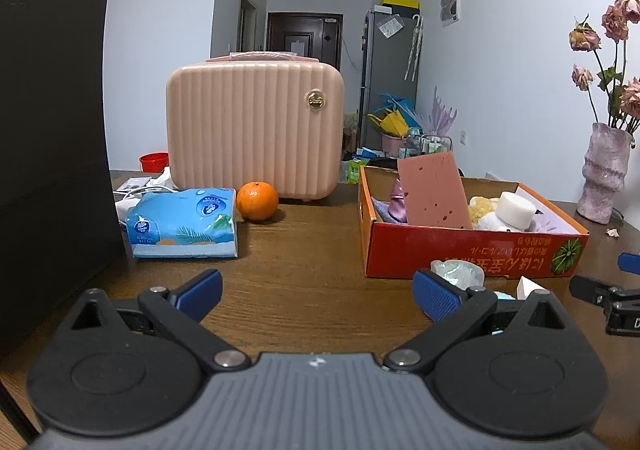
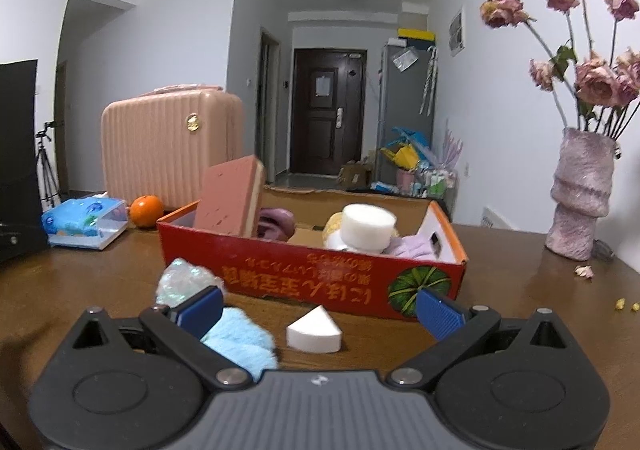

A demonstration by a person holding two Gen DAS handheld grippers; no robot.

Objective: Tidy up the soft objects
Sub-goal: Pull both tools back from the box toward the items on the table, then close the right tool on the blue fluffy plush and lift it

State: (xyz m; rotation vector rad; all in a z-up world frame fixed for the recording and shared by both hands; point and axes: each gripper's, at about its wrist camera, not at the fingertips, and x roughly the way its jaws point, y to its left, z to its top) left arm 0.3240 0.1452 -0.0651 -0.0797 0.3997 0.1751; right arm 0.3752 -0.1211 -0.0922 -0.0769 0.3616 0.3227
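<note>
Well, red box (image 2: 280,270) already half-filled; wedge sponge (image 2: 314,332) at twelve, blue cloth (image 2: 244,342) at ten remain, both tongs released.

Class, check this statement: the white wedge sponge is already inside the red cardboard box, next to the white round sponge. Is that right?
Not quite. The white wedge sponge lies on the table in front of the red cardboard box, not inside it. The white round sponge is indeed in the box. The right wrist view shows this.

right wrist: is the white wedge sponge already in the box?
No, the wedge sponge lies on the table in front of the red box, between the open right gripper's fingers.
</note>
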